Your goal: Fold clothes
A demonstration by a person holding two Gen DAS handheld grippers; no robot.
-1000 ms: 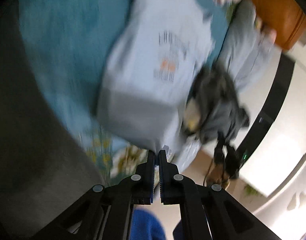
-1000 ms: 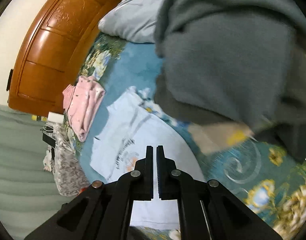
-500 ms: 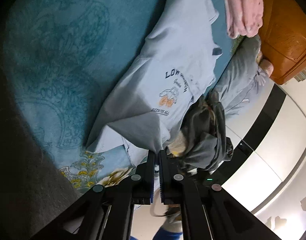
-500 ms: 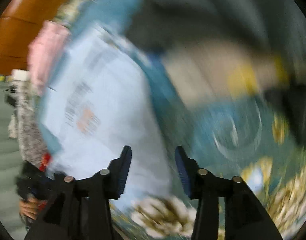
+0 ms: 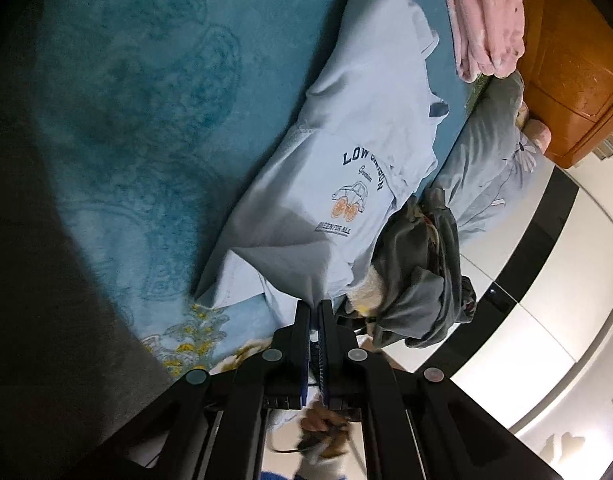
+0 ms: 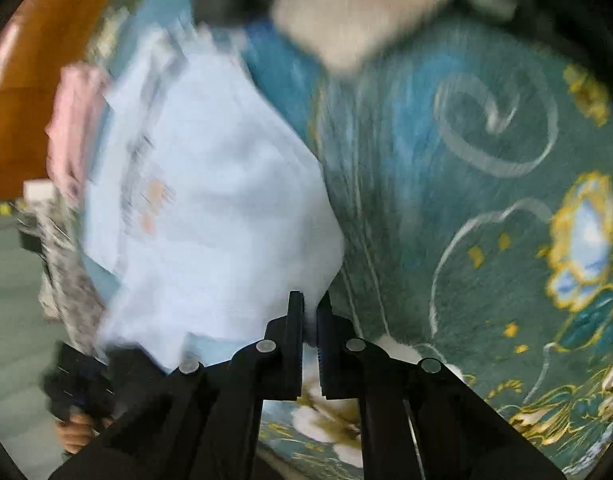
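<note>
Cloth of the pale blue T-shirt (image 5: 346, 184) lay pinched in the left tongs (image 5: 314, 308) at its hem; the right tongs (image 6: 310, 304) clamped another hem corner on the bedspread (image 6: 446, 160).

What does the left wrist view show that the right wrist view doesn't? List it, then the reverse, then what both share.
Left wrist only: the shirt's print is sharp enough to read, a grey garment is heaped beside the shirt, a grey pillow lies further up the bed, and a white wall with a black band shows.

Right wrist only: the bedspread's gold flower pattern, and a hand on the other hand-held gripper at lower left.

Both: the light blue shirt pinched at its hem, the pink garment, the wooden headboard, the teal bedspread.
</note>
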